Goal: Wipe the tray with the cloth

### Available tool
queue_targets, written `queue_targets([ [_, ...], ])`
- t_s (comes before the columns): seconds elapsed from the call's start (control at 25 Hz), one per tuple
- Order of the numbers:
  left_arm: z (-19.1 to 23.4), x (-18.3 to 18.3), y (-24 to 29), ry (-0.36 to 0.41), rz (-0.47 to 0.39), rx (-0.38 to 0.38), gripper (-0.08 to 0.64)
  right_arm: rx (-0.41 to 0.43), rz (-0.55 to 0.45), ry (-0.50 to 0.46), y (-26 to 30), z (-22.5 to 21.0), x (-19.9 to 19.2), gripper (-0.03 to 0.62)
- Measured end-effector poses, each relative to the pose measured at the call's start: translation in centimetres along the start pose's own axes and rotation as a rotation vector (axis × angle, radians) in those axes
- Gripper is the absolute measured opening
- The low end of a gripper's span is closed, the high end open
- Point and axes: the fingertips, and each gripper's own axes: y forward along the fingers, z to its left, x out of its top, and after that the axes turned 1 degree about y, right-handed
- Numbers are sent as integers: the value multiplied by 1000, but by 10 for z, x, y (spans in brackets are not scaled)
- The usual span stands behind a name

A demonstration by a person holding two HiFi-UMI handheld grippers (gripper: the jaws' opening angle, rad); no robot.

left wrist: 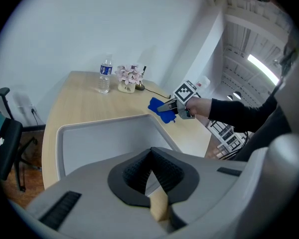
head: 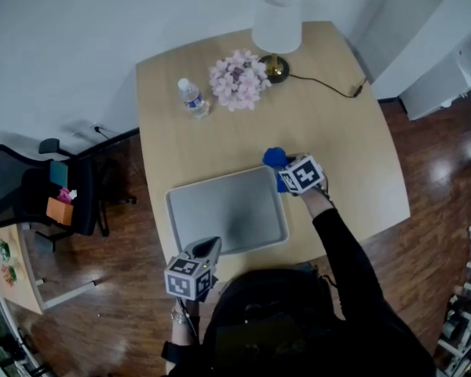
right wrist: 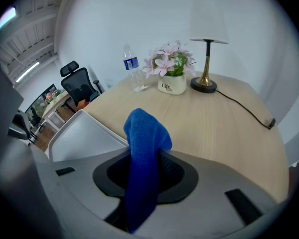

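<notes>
room: white wall [head: 63, 38] behind the table, dark wooden floor [head: 424, 155] around it, and a black office chair [head: 31, 195] well off the table's left edge.
table [head: 322, 116]: pale wood with rounded corners; its right half was mostly bare.
tray [head: 220, 210]: grey, rectangular and rimmed, lying flat near the table's near edge, left of centre; nothing lay in it.
lamp [head: 277, 26]: white shade on a brass base at the table's far edge, its black cord [head: 330, 87] trailing toward the far right corner.
flowers [head: 239, 78]: a pink bunch in a white pot, just left of the lamp's base.
bottle [head: 193, 98]: clear plastic with a blue label, upright, left of the flowers.
right gripper [head: 286, 171]: its jaws were closed on the cloth; it hung above the table just off the tray's far right corner.
left gripper [head: 206, 250]: jaws drawn together at the tips with nothing between them, tips at the tray's near rim; contact with the rim could not be told.
cloth [head: 275, 159]: blue, pinched in a fold between the right gripper's jaws, one end bunched above them and the other hanging below. it was beside the tray, not over it, and clear of the tabletop.
</notes>
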Motion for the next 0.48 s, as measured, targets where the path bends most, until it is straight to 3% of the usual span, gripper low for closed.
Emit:
queue_targets([
  [0.28, -4, 1, -3, -4, -6, 13, -5, 79, 57, -46, 30, 30, 0, 110],
  [0.48, 1, -3, -9, -20, -8, 28, -5, 71, 88, -50, 38, 35, -9, 110],
])
